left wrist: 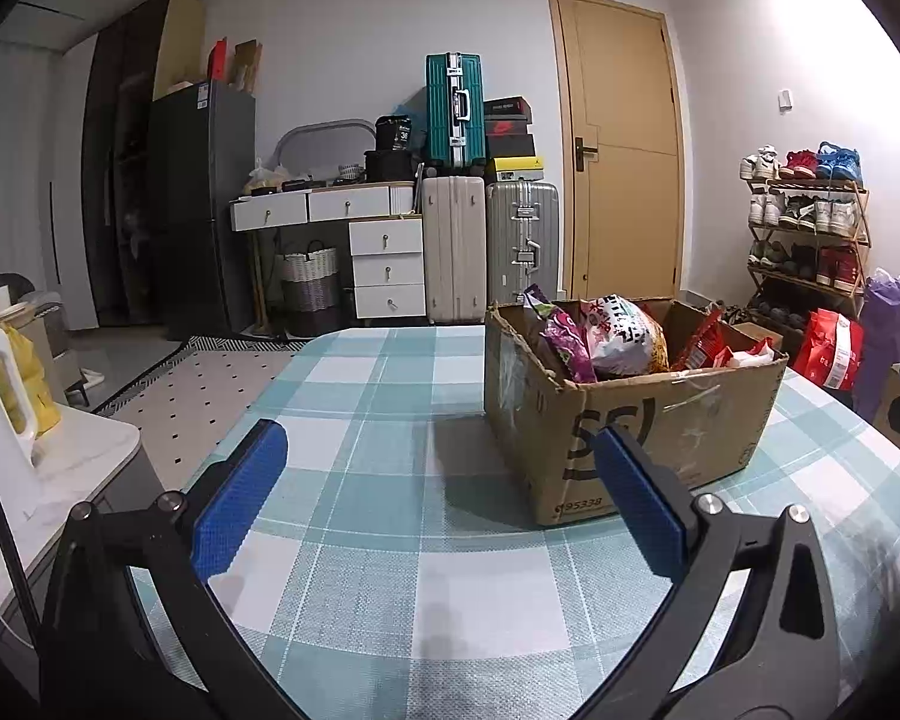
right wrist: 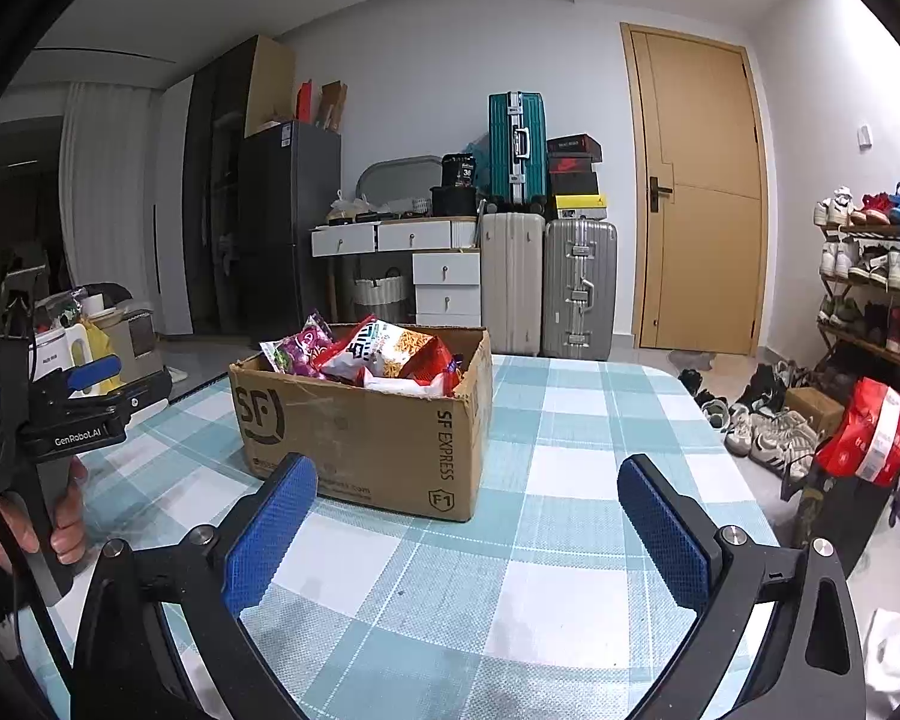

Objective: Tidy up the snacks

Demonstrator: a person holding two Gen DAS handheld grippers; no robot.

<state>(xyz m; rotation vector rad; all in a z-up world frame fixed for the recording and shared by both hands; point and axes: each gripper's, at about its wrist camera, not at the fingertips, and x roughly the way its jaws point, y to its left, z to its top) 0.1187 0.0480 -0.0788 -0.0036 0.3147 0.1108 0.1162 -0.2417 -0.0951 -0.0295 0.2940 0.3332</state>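
Note:
A brown cardboard box stands on the checked tablecloth. It holds several snack bags: a purple one, a white and orange one and red ones. My left gripper is open and empty, just short of the box's near left corner. My right gripper is open and empty in front of the box's right corner. In the right wrist view the left gripper shows at far left, held by a hand.
A white side counter with a white appliance and yellow bag sits left of the table. Suitcases, a drawer desk, a door and a shoe rack lie beyond. Shoes and a red bag lie on the floor at right.

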